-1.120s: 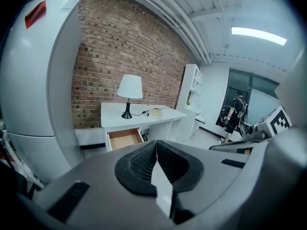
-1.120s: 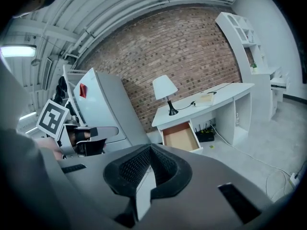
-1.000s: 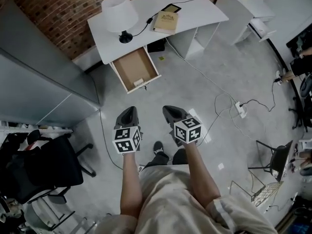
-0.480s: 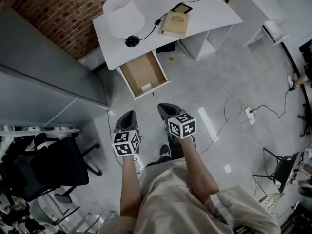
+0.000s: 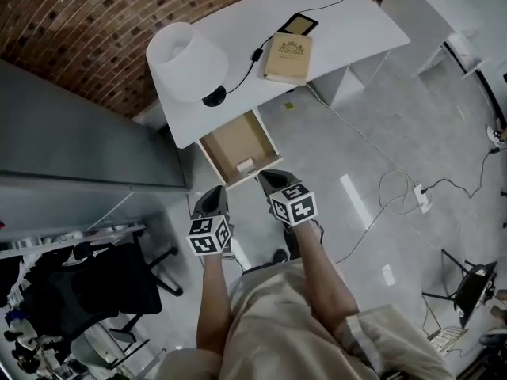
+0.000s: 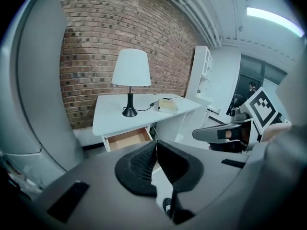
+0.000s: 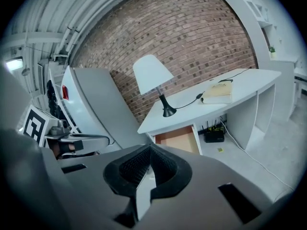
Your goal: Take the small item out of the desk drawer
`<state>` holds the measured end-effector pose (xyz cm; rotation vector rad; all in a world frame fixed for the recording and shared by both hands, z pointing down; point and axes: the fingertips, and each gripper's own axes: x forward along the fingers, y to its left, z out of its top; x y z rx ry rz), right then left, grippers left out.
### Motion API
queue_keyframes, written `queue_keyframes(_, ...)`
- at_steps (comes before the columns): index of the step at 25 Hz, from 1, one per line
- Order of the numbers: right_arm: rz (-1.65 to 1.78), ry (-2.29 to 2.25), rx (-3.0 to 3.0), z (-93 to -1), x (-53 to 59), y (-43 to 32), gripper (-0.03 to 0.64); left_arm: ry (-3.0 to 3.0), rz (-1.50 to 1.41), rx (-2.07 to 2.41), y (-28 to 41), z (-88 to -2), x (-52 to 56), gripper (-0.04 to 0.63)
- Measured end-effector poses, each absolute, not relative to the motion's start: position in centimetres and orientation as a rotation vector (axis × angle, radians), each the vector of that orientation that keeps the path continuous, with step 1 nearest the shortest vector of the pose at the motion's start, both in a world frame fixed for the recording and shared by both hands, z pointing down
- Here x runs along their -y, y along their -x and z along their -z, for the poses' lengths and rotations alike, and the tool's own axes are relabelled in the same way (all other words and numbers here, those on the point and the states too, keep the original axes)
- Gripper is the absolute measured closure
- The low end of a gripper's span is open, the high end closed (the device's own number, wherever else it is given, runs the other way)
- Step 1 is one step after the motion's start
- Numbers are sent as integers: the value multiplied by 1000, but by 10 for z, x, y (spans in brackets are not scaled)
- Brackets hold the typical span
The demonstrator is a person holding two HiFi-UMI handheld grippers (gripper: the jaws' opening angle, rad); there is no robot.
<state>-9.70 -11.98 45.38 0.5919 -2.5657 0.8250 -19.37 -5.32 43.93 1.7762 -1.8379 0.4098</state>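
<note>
Left gripper [image 5: 215, 190]: grey tapered shell, black ribbed pads [image 6: 140, 166] | right gripper [image 5: 266, 175]: same build | marker cube [image 5: 209, 236]: black-and-white squares, at each gripper's 6 o'clock end | wearer: pale beige top [image 5: 285, 323], rolled sleeve [image 5: 362, 340] at 5 o'clock, dark shoe [image 5: 279, 256]

Wall [image 5: 79, 22] rough brick; desk [image 5: 348, 22] smooth matt white; drawer [image 5: 230, 141] bare wood inside; floor [image 5: 396, 117] glossy grey.
</note>
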Motion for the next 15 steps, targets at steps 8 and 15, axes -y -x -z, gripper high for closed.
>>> queue_keyframes(8,-980,-601,2484,-485,149,90,592,-1745,-398,1844,201,-442,92,578)
queue_keyframes(15,-986,-618,2482,-488,159,94,592,-1771,-432,1817,215,-446,102,578)
